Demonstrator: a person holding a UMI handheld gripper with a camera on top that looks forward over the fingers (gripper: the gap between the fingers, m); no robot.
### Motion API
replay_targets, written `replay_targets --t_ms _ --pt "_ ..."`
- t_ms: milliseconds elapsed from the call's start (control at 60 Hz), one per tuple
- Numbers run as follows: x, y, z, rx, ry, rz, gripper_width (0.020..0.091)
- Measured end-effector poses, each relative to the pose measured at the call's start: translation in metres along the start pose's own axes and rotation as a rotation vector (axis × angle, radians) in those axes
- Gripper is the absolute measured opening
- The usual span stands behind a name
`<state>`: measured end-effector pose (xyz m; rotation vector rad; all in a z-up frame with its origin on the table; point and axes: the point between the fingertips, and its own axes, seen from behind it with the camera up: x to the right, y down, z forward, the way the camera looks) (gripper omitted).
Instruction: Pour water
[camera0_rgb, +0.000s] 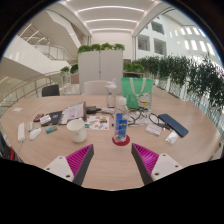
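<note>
Office atrium (bright, multi-storey), balconies (35, 55), strip ceiling lights (110, 15), planter hedges (185, 72), cluttered meeting table (110, 150)

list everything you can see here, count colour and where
table: 1, light wood, under everything
bottle: 1, blue label, upright on a red coaster just ahead of the fingers
cup: 1, white, left of the bottle
green bag: 1, behind the bottle
laptop: 1, open, behind the cup
dark flat case: 1, right of the bottle
hand-held gripper: 1, pink pads, open, holding nothing
</note>
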<state>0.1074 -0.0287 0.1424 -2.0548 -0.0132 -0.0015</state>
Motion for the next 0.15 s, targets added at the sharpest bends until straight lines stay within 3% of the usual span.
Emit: replay_targets --t_ms 150 --pt "-0.02 -0.002 -0.071 -0.009 0.058 0.04 0.0833"
